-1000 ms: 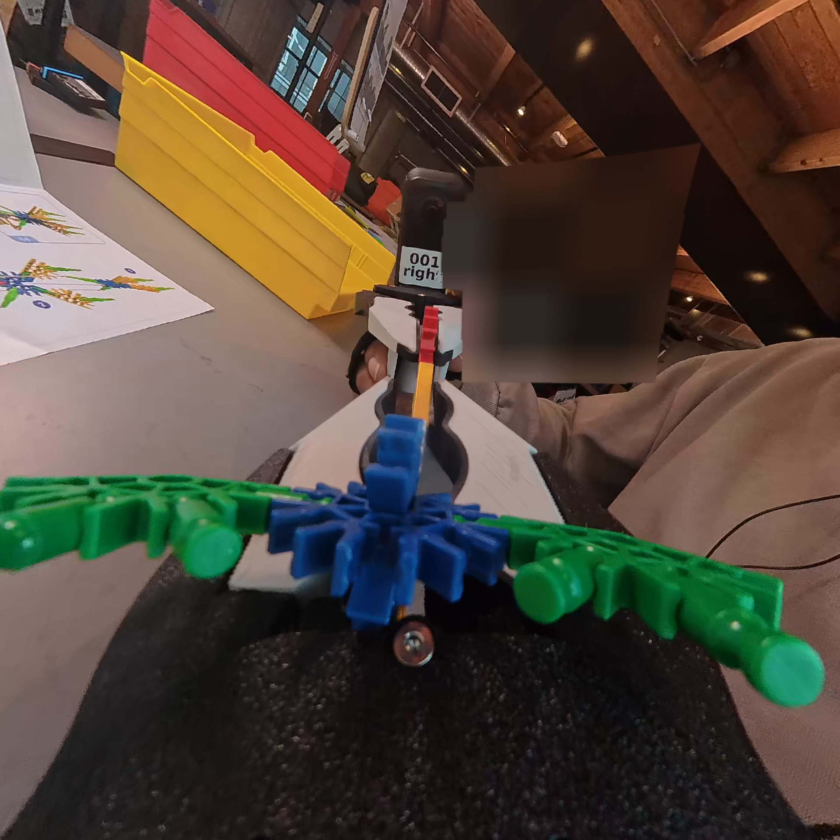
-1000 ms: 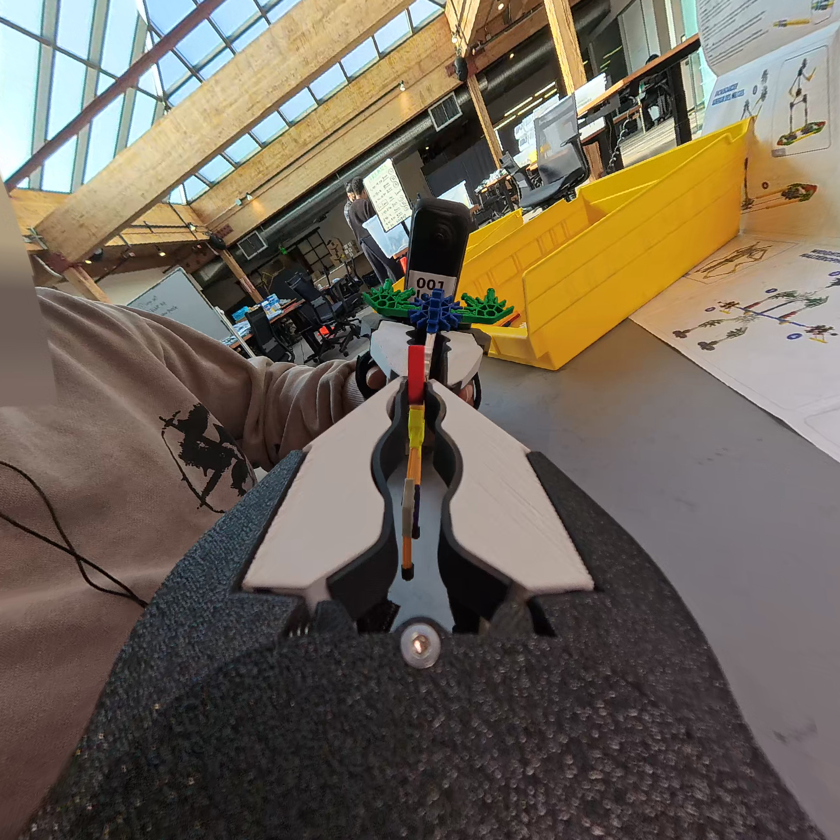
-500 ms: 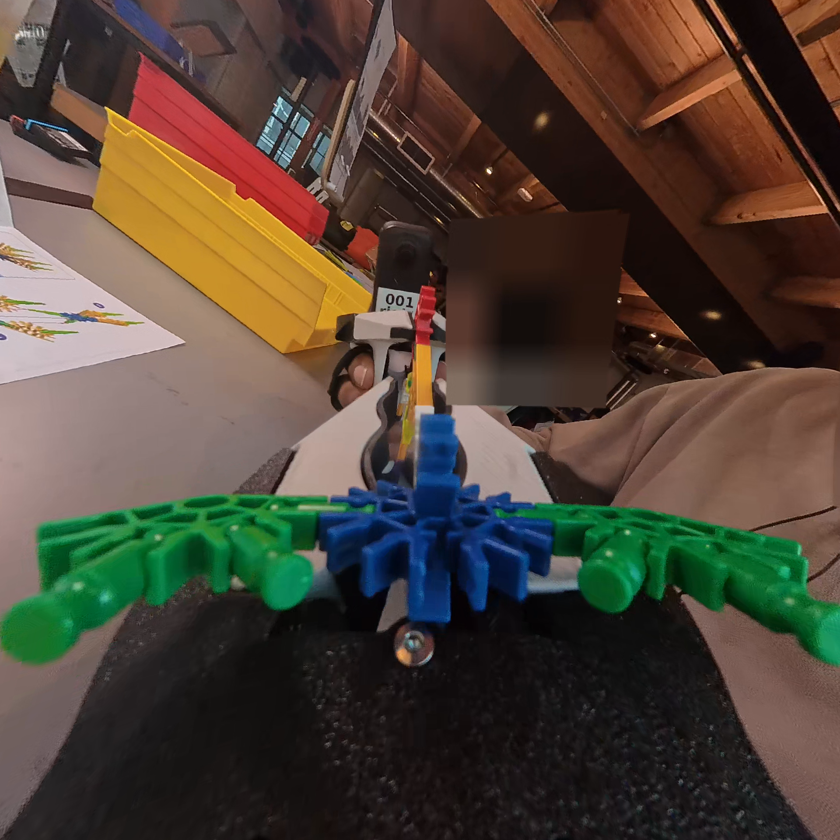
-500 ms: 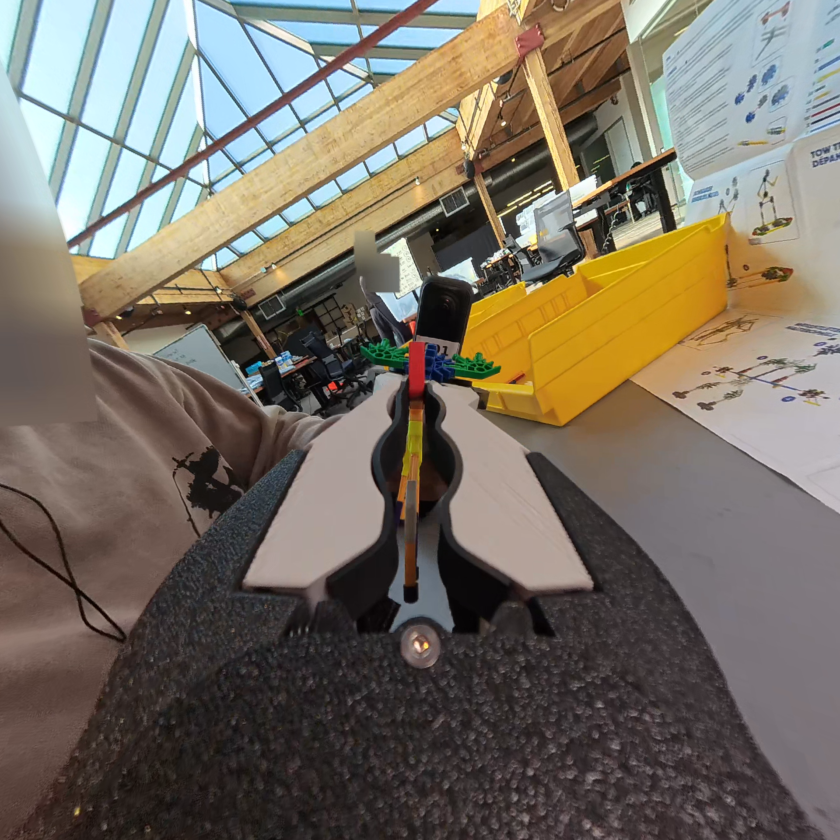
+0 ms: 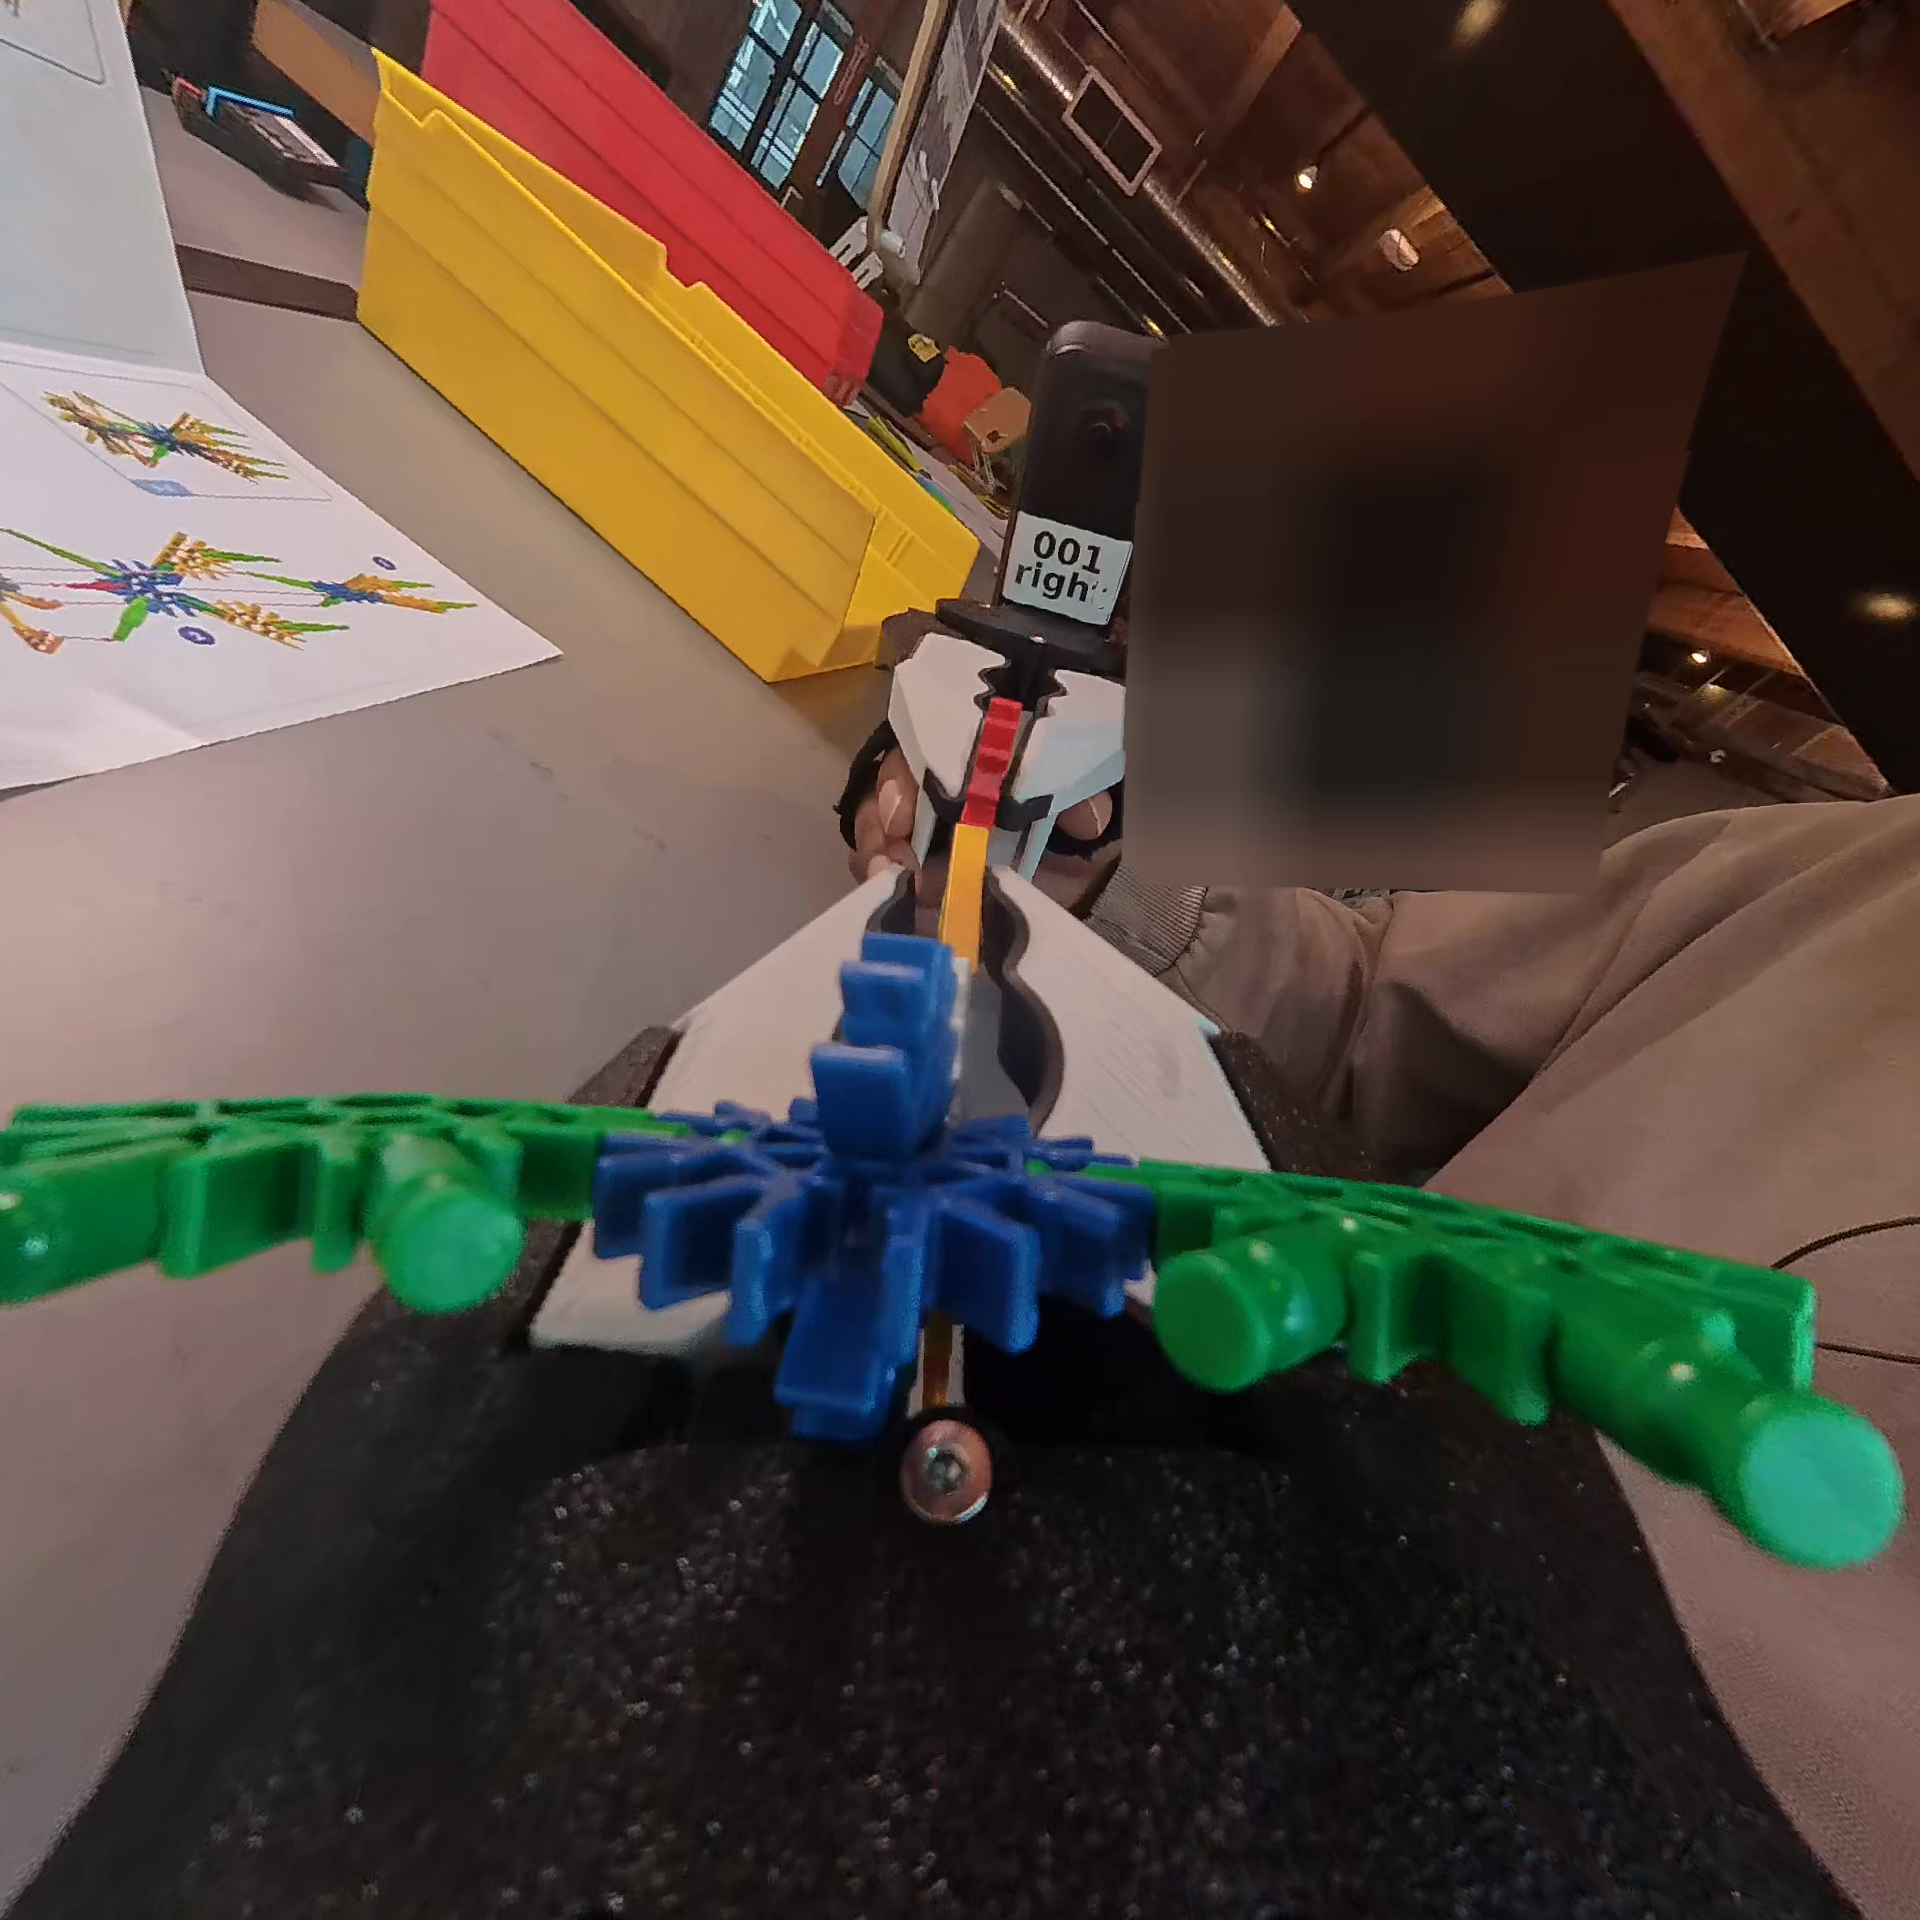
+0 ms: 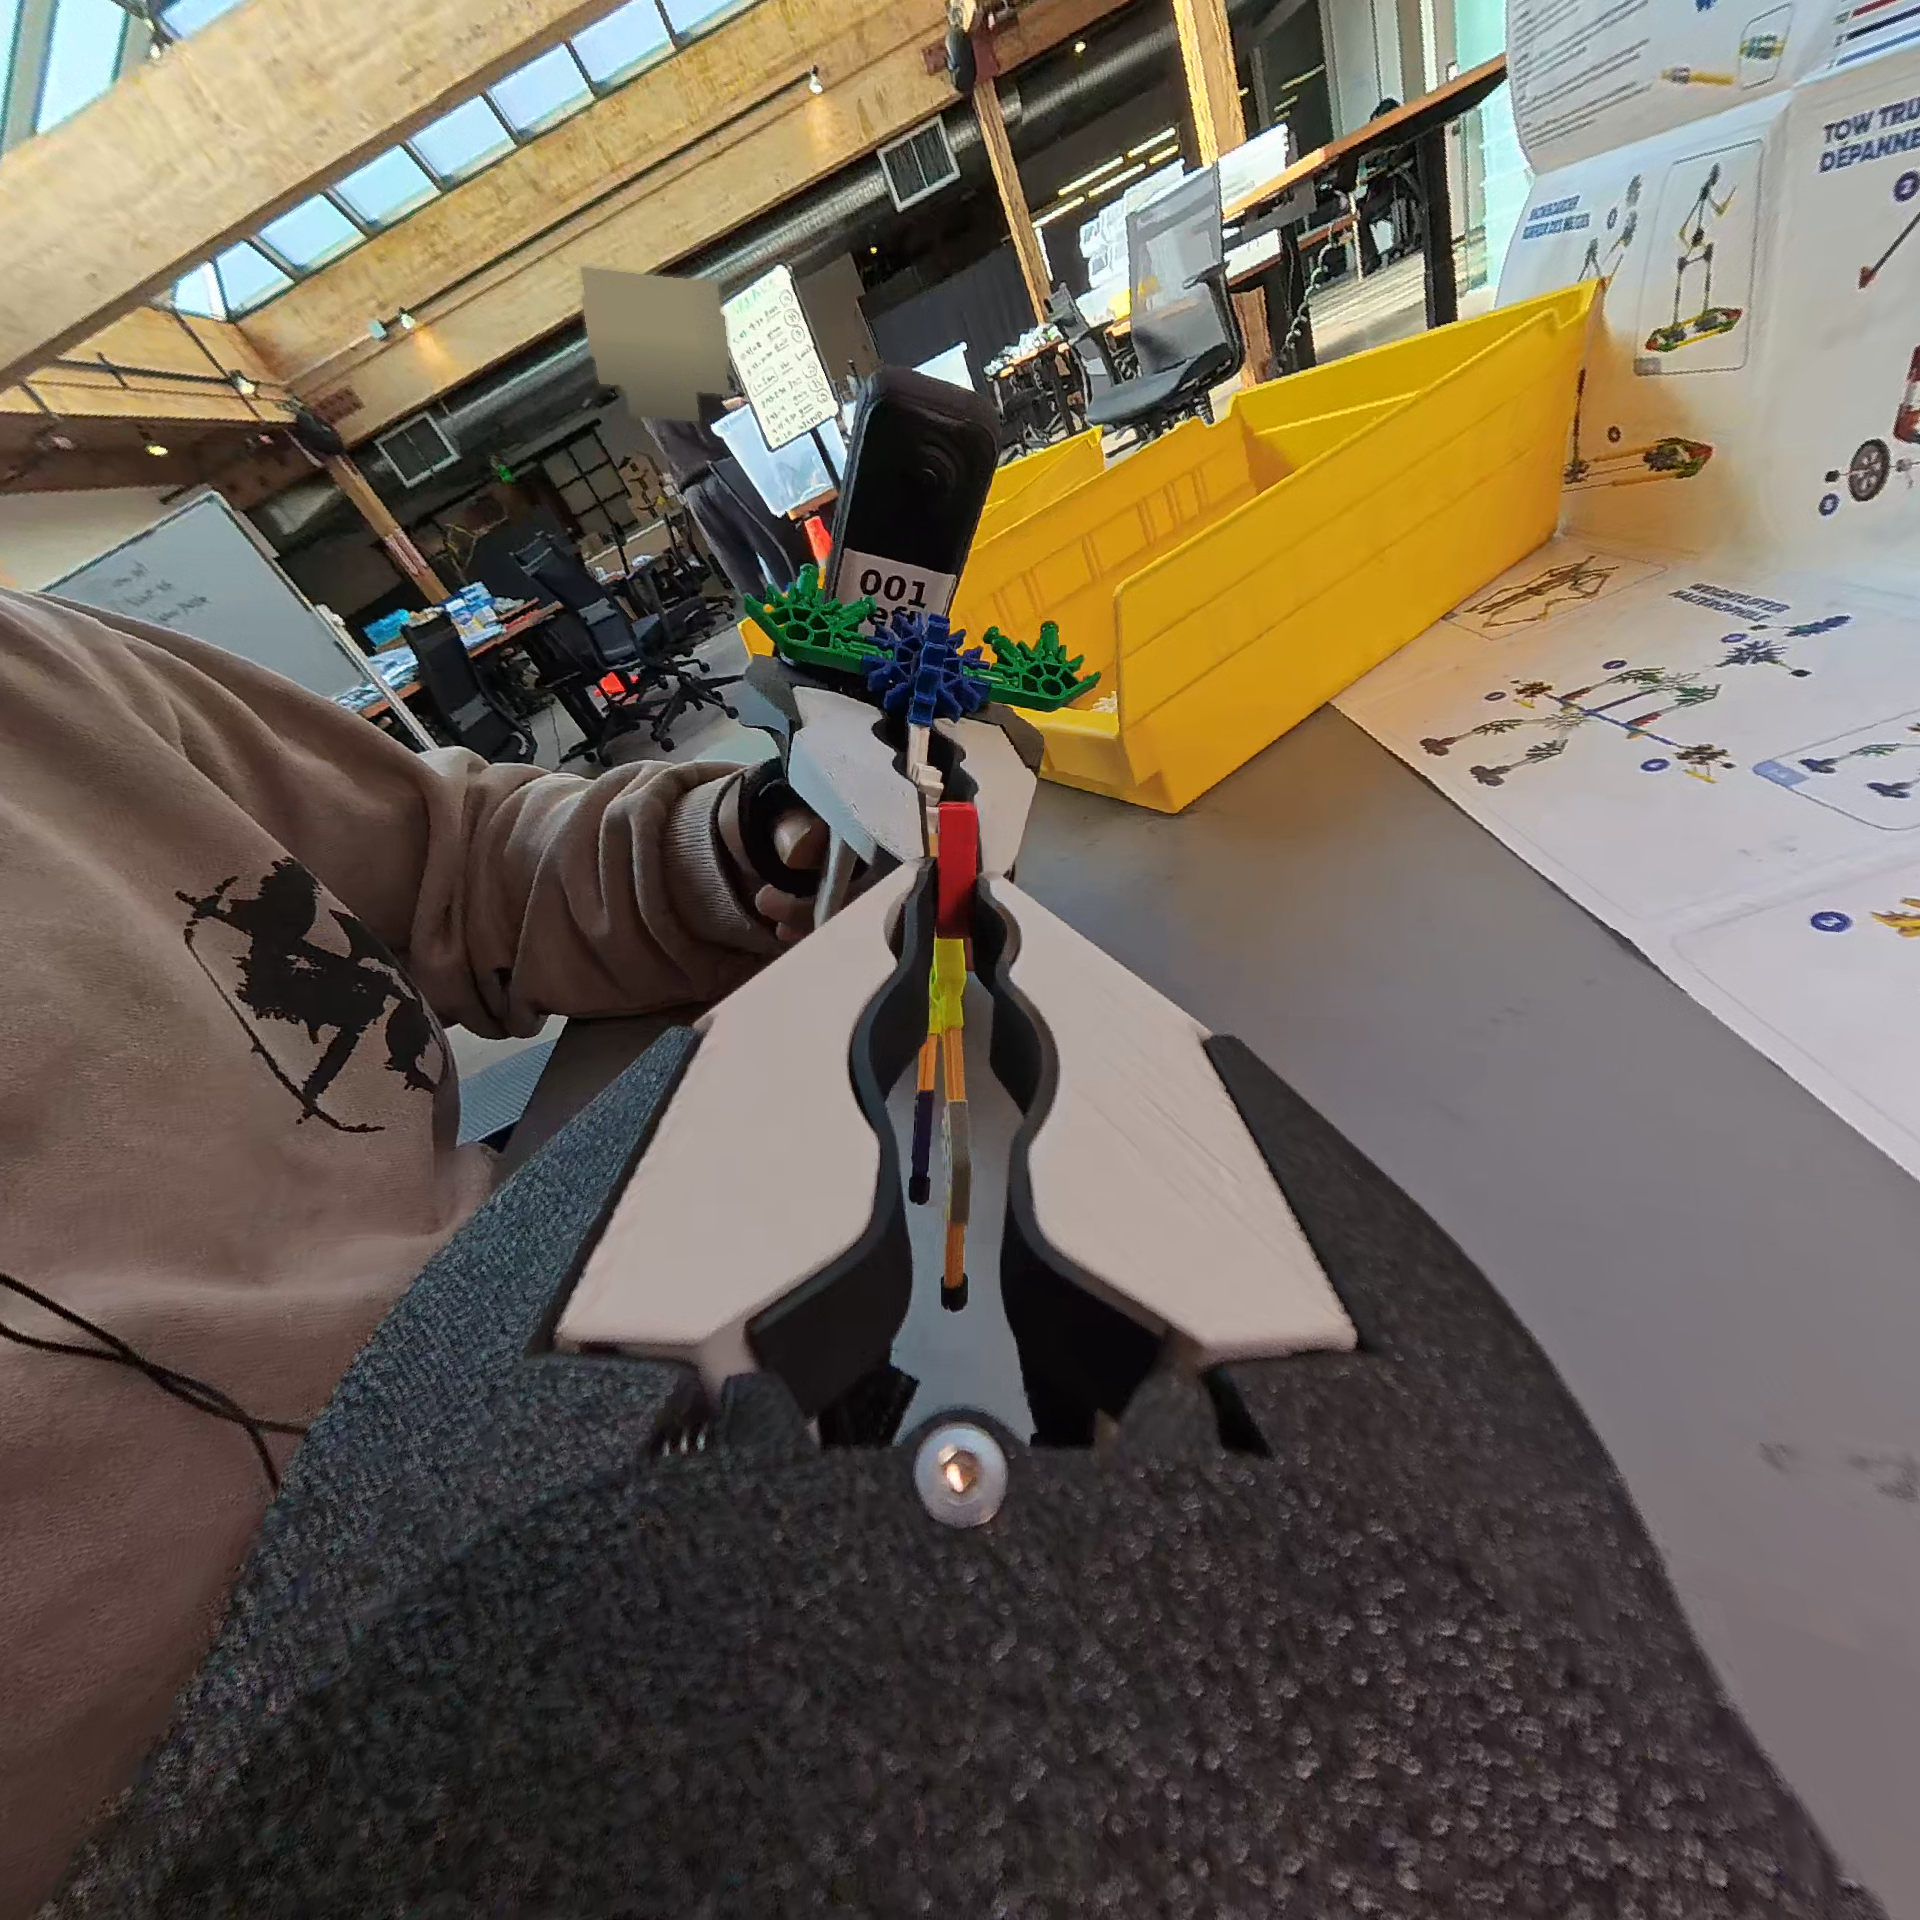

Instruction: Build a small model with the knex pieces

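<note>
My left gripper (image 5: 940, 883) is shut on a thin rod that carries a blue snowflake connector (image 5: 873, 1226), with green fan connectors (image 5: 1455, 1288) on both sides close to the camera. The rod line runs on through an orange-yellow piece (image 5: 961, 883) to a red connector (image 5: 992, 764) at the right gripper's fingers (image 5: 935, 717). In the right wrist view my right gripper (image 6: 951, 878) is shut on a red connector (image 6: 956, 868) with a yellow piece and orange rods (image 6: 951, 1081) between its fingers. The left gripper (image 6: 920, 821) faces it, tip to tip. I cannot tell whether the two pieces are joined.
Yellow bins (image 5: 623, 436) and red bins (image 5: 665, 208) stand on the grey table (image 5: 364, 883), beside a printed instruction sheet (image 5: 208, 582). In the right wrist view the yellow bin (image 6: 1299, 582), sheet (image 6: 1714, 748) and an upright poster (image 6: 1714, 260) lie right; a beige sleeve (image 6: 520, 883) lies left. Less than 4 cm separates the two grippers' tips.
The grippers drew close half a second ago and now stand slightly farther apart. Both views have tilted. Both grippers have stayed shut on their pieces.
</note>
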Demonstrator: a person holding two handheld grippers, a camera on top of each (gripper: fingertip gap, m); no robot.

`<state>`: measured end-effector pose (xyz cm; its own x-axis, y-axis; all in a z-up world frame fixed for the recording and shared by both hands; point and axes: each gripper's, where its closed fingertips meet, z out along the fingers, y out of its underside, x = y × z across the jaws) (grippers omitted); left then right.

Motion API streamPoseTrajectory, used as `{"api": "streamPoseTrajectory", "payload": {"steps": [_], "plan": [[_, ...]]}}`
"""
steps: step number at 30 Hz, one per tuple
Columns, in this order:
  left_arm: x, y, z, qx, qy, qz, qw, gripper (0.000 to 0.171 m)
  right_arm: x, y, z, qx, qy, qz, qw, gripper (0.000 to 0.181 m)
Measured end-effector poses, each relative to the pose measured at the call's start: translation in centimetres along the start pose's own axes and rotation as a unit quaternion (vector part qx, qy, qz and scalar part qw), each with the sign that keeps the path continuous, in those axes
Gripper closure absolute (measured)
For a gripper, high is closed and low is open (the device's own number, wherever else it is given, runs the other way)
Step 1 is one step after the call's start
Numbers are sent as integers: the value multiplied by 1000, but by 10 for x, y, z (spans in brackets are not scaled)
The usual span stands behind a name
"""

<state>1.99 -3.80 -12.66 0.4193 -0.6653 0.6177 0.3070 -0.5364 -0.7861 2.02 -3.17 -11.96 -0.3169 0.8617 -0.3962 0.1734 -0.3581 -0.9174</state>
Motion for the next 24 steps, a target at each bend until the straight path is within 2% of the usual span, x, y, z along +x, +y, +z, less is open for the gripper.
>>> {"api": "streamPoseTrajectory", "payload": {"steps": [2,8,13,18,20,21,23,24], "plan": [[-5,1,0,0,-16,-8,1000,165,7,2,1,-12,30,-9,999,177],[-19,0,0,21,-100,-2,995,166,22,5,3,-33,117,-53,991,175],[-32,0,-2,48,-163,-11,985,166,33,8,6,-54,208,-112,970,175],[-45,-4,-5,72,-210,-11,975,166,36,7,14,-84,293,-212,929,178],[-49,-8,-6,85,-222,-12,971,165,39,5,16,-107,343,-296,885,178],[-48,-12,-6,91,-219,-11,971,165,38,0,16,-97,343,-295,886,178],[-45,-18,-6,93,-211,-4,973,165,40,-6,12,-58,309,-218,924,178],[-44,-18,-5,89,-207,2,974,166,50,-7,3,-57,326,-204,921,177]]}}
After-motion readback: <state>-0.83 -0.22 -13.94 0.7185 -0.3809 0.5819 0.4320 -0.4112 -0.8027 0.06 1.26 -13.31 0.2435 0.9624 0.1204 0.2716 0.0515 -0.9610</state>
